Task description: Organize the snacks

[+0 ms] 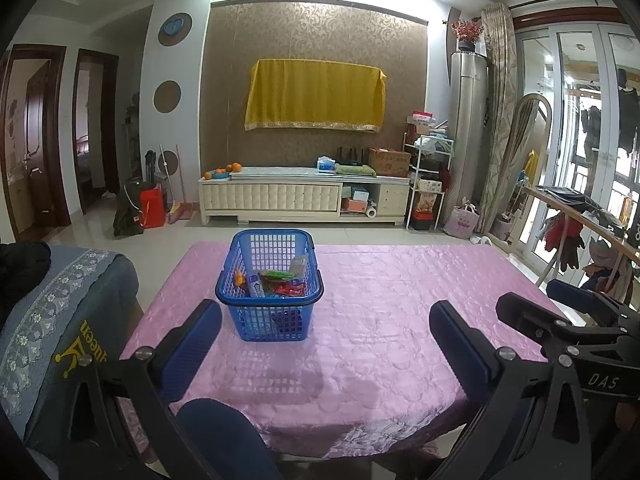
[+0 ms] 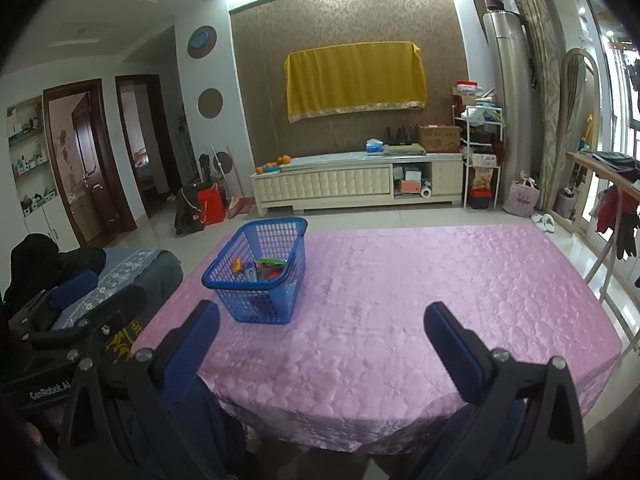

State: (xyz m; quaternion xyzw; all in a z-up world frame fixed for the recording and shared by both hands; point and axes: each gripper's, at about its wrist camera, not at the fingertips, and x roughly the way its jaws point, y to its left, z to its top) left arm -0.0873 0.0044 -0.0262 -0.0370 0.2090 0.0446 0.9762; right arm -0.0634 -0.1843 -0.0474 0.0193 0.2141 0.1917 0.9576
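Standing on the left half of the bench [image 1: 400, 300], toward its far edge, a blue plastic basket [image 1: 269, 312] with latticed walls holds the snacks [image 1: 280, 282]: several small packets lying loose on its bottom, among them an orange one at the left, a green-and-red one in the middle, a red one nearer the front and a pale one leaning against the far right wall. Both handles of the basket are folded down along the rim. A pink quilted cloth covers the bench, and nothing else rests on it. Left tongs [image 1: 324, 344] hover above the near edge, fingers spread wide and empty, with the basket just beyond the left finger. Right tongs [image 2: 320, 344] hang to the right of them, likewise wide apart and holding nothing, the basket lying far-left of them. A chair with a grey-blue cover [image 1: 60, 320] stands at the left of the bench.
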